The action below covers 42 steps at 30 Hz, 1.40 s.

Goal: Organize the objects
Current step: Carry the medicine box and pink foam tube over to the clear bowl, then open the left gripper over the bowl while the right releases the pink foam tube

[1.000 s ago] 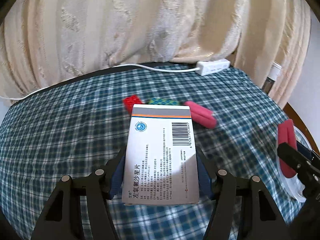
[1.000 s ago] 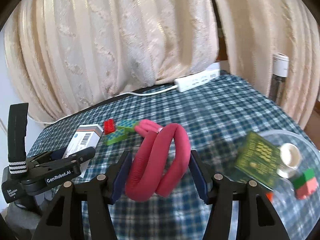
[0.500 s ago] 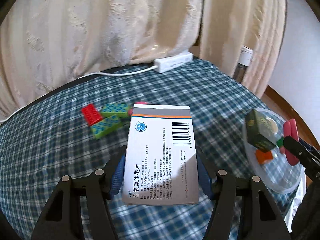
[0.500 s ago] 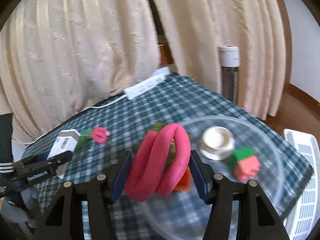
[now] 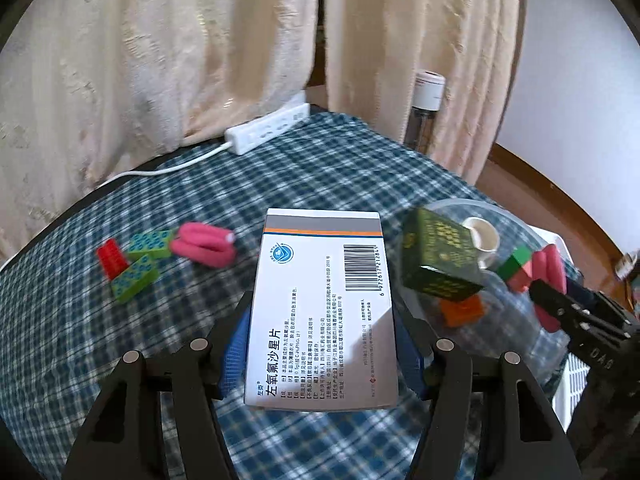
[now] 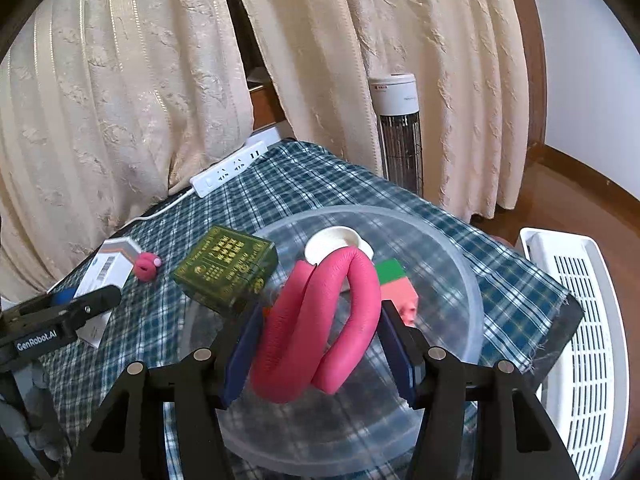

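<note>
Over the checked tablecloth [image 5: 120, 360], both grippers carry loads toward the clear bowl [image 6: 472, 280].

Left wrist view: the left gripper [image 5: 322, 344] clamps a white medicine box [image 5: 320, 308] by its long sides, its long axis running straight out along the fingers; the bowl lies ahead and to the right — toy bricks [image 5: 134, 276] and a second pink roll [image 5: 204, 244] sit on the cloth to the left. Right wrist view: the right gripper [image 6: 320, 344] pinches a looped pink foam roller [image 6: 320, 320] directly above the bowl, which already holds a green box [image 6: 226, 268], a white cup [image 6: 336, 240] and a green-and-pink block [image 6: 396, 284]. The right hand looks nearer — I'd guess its drop comes first, the box waiting just beside the rim.
</note>
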Tool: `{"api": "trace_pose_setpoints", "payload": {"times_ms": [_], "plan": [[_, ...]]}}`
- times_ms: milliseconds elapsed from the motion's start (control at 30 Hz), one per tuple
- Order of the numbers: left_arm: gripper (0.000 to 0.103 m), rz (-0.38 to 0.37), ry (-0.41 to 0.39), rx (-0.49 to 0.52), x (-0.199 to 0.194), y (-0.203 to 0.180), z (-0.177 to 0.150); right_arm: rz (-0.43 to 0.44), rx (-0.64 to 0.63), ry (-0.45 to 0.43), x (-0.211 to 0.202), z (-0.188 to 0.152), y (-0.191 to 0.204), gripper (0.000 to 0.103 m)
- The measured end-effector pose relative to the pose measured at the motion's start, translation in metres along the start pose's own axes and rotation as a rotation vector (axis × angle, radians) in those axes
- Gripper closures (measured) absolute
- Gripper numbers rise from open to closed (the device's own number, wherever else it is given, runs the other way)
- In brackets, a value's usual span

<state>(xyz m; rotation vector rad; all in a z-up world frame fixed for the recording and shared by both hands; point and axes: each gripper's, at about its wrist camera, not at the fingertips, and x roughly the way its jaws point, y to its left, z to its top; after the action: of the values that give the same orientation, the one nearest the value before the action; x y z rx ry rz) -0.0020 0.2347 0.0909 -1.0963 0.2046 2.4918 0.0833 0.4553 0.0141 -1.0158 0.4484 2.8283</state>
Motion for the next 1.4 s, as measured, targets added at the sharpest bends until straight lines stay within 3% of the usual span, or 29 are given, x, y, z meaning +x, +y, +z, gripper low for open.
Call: {"api": "trace_pose_setpoints", "payload": {"times_ms": [700,1000,1400], "plan": [[0.039,-0.063,0.038,0.082,0.032,-0.05,0.01,-0.001,0.029,0.01,0.001,-0.008,-0.026,0.041],[0.039,-0.164,0.083,0.092,0.044,-0.069,0.012,-0.009,0.034,0.01,0.003,-0.008,-0.031,0.042],[0.039,-0.267,0.077,0.128,0.033,-0.087,0.008,-0.015,0.031,0.005,0.003,-0.005,-0.031,0.04]]}}
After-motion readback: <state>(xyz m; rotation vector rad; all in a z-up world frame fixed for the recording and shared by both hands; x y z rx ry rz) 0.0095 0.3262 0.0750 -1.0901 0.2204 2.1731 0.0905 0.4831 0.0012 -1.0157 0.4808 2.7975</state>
